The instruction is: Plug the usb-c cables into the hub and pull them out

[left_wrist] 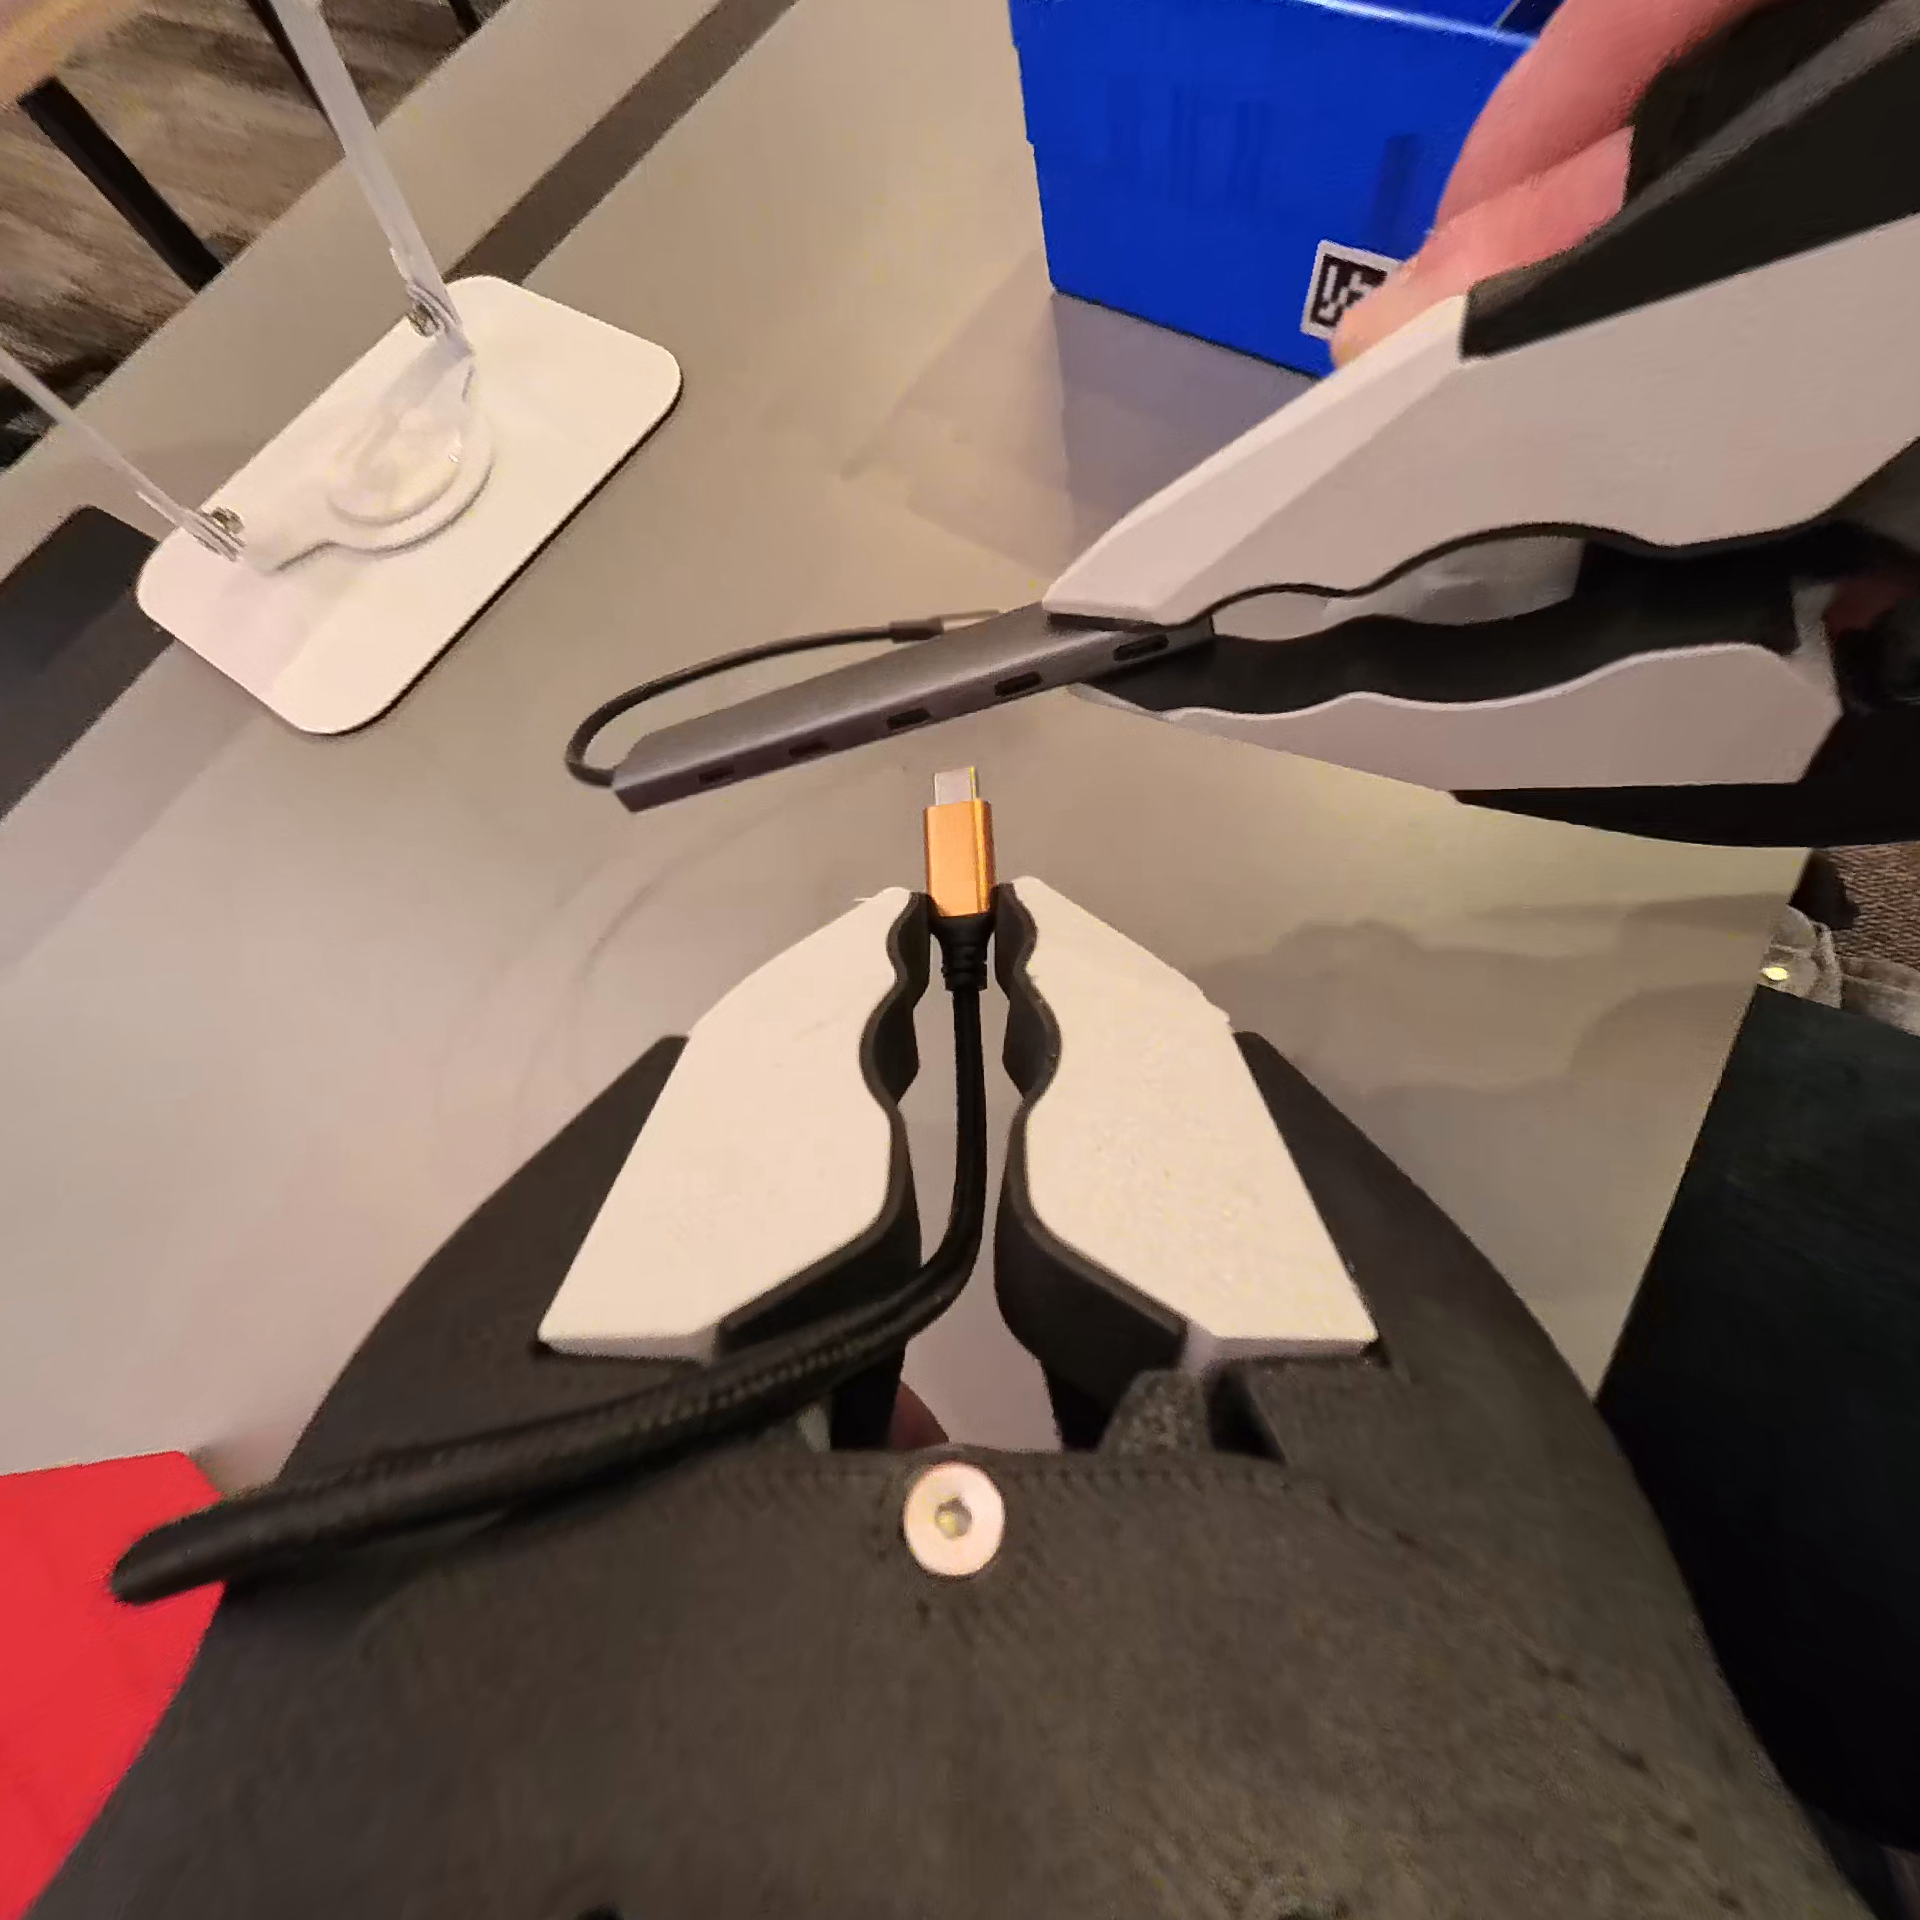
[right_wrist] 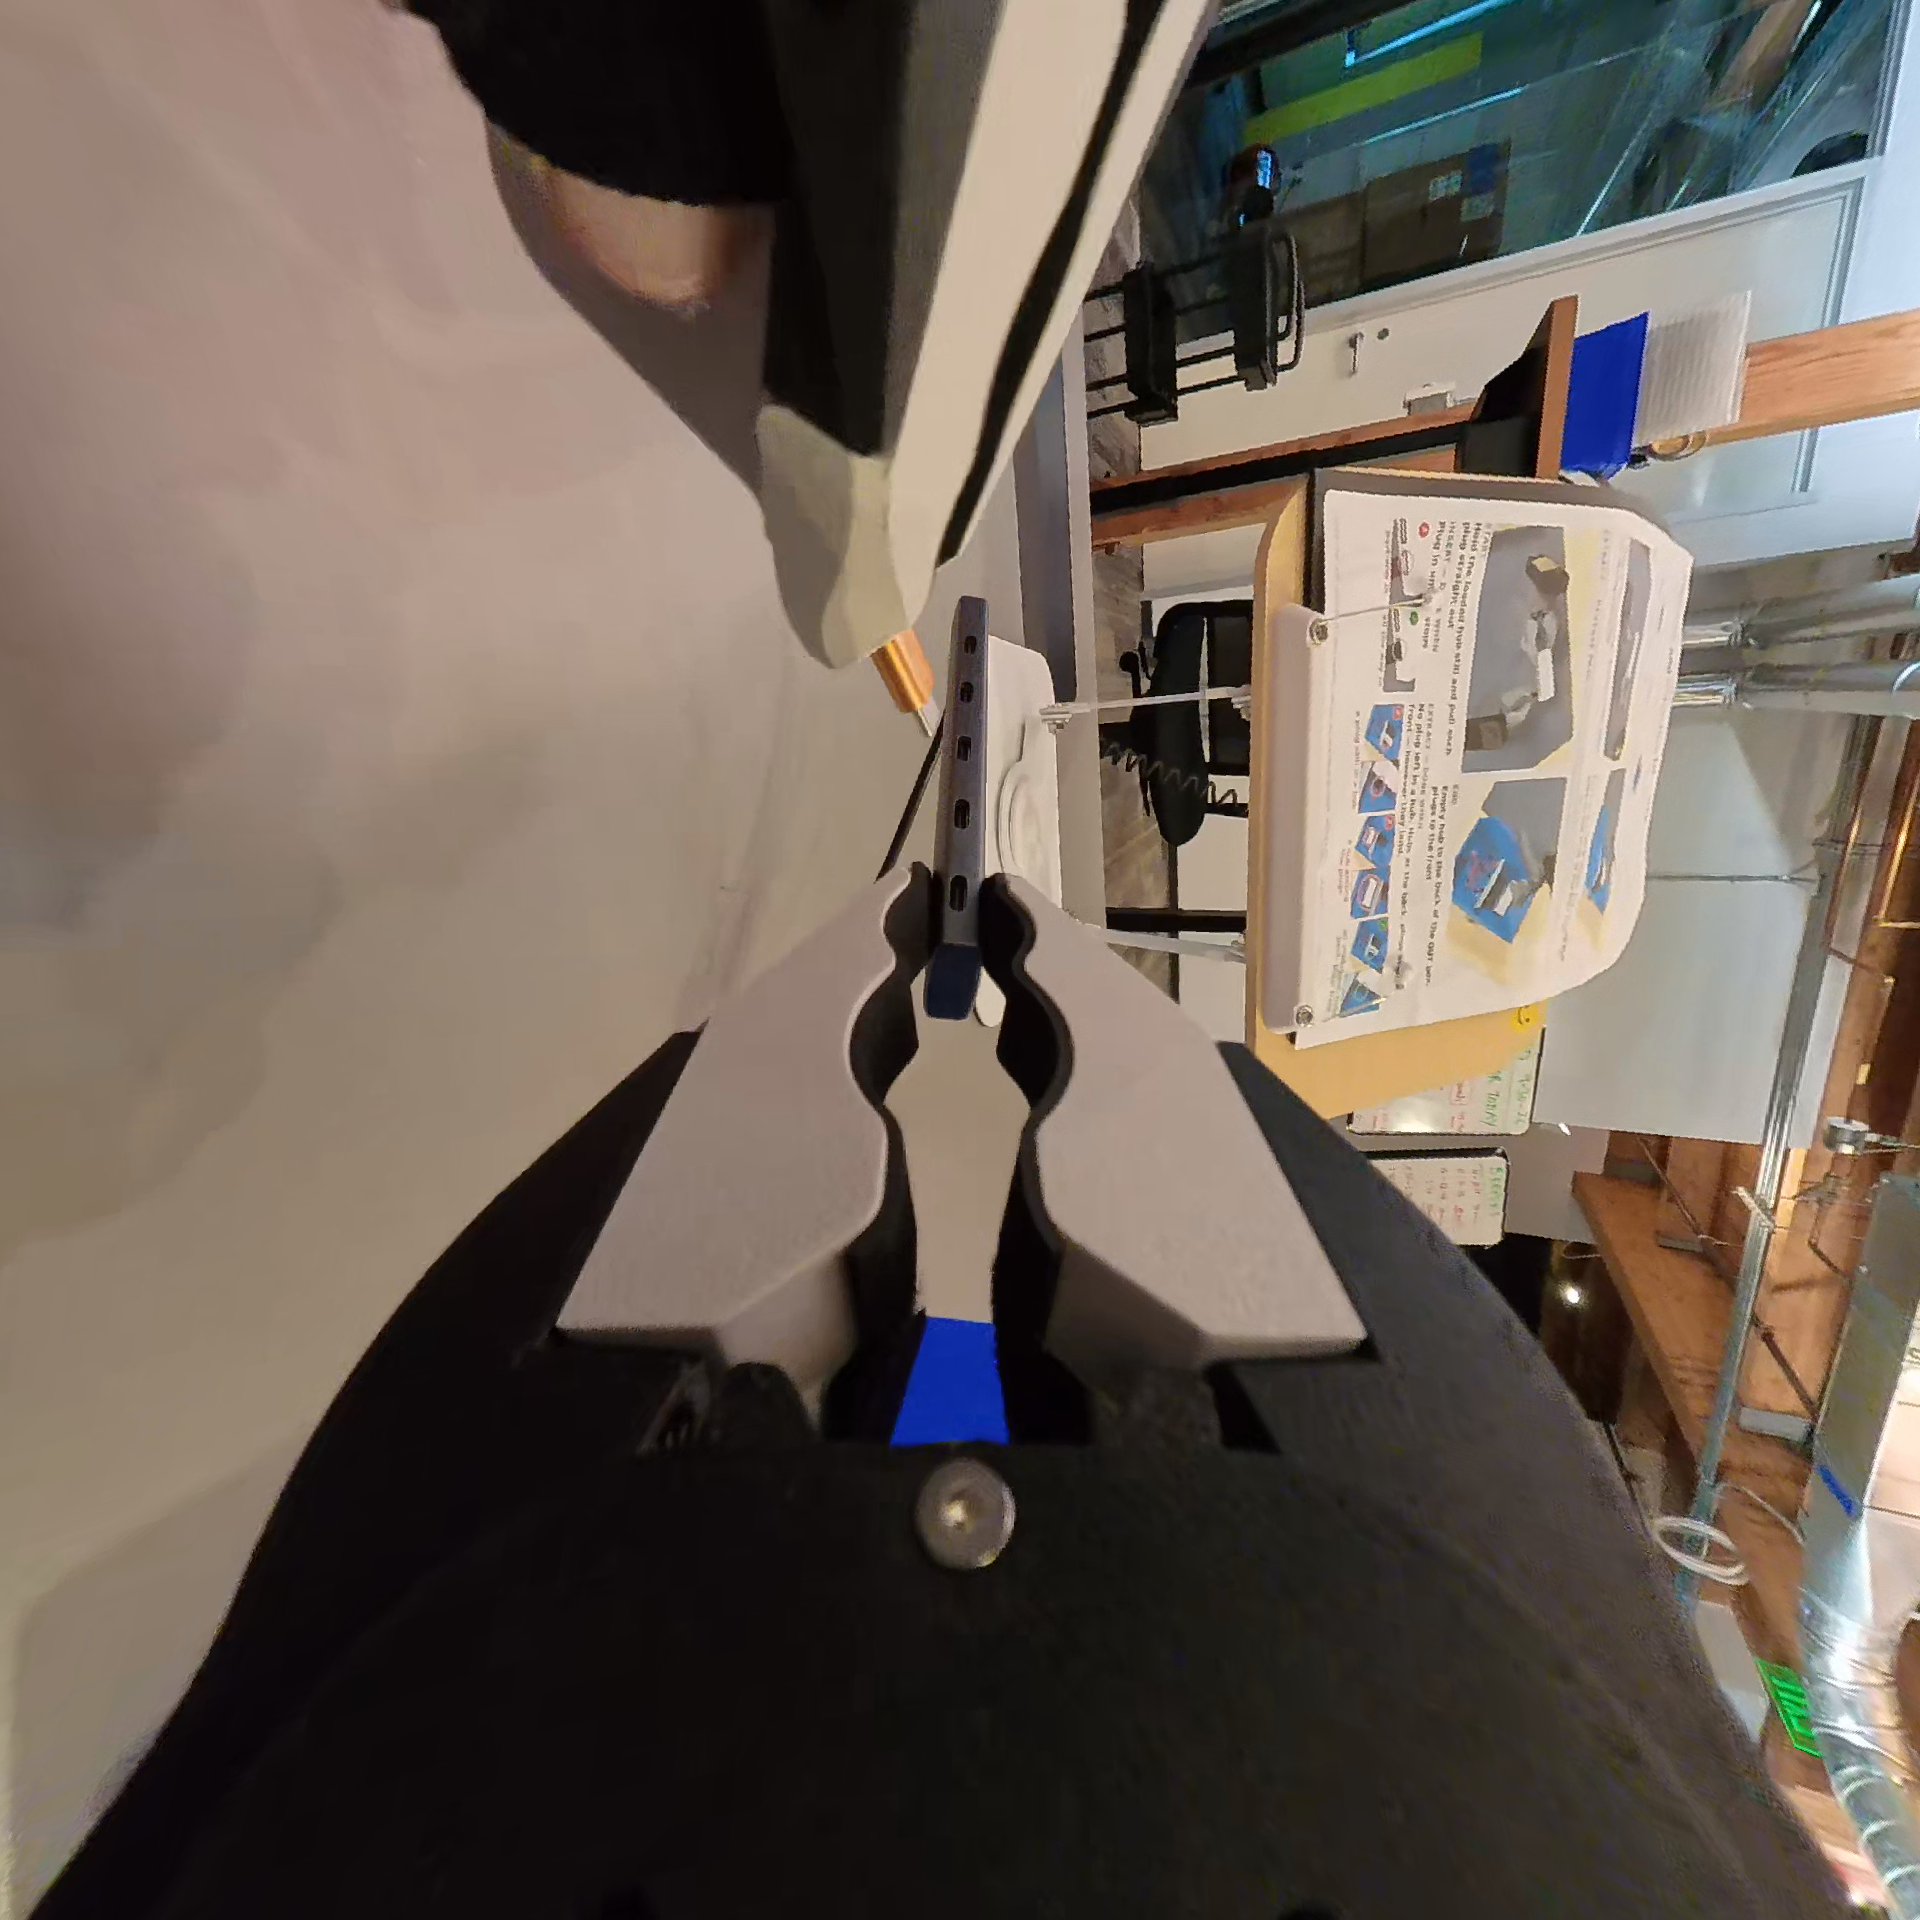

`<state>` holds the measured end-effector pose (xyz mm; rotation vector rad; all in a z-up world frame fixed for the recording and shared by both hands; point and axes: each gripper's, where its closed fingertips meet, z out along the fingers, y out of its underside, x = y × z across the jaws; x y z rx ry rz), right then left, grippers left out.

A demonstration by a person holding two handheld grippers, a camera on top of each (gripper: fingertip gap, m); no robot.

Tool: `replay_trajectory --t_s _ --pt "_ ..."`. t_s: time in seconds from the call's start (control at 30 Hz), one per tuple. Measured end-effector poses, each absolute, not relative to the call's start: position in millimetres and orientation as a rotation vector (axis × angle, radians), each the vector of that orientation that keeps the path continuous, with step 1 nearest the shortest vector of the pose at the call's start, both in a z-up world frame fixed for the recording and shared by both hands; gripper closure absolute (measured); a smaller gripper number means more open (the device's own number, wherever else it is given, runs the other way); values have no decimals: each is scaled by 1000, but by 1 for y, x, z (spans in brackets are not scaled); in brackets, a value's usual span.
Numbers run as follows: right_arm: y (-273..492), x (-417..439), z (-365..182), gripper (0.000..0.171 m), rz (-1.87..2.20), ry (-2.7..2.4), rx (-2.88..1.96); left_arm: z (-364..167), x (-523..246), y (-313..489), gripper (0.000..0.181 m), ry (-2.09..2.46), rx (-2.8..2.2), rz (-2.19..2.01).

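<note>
My left gripper is shut on a USB-C cable plug with an orange metal shell; its black braided cable trails back to the left. The plug's silver tip sits just short of the grey hub, facing one of its middle ports, not touching. My right gripper is shut on the hub at its end and holds it above the table, rolled on its side. It shows in the left wrist view coming from the right. The orange plug shows beside the hub in the right wrist view.
A blue bin stands behind the hub. A white stand base with clear arms sits at the left on the grey table. A red patch is at lower left. A printed sheet on a board stands beyond the table. One gripper's finger ends stand about 5 centimetres off the other's.
</note>
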<state>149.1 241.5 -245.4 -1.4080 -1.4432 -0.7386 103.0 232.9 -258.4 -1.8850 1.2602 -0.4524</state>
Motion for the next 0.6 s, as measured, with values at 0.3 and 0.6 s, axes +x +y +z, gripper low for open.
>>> replay_trajectory --t_s 0.3,0.6 --pt "242 143 -254 164 -780 -1500 -1373 -263 106 230 170 1368 -1932 -476" --pt "244 143 -256 164 -805 -1519 -1370 -264 112 229 170 1408 -1957 -485"
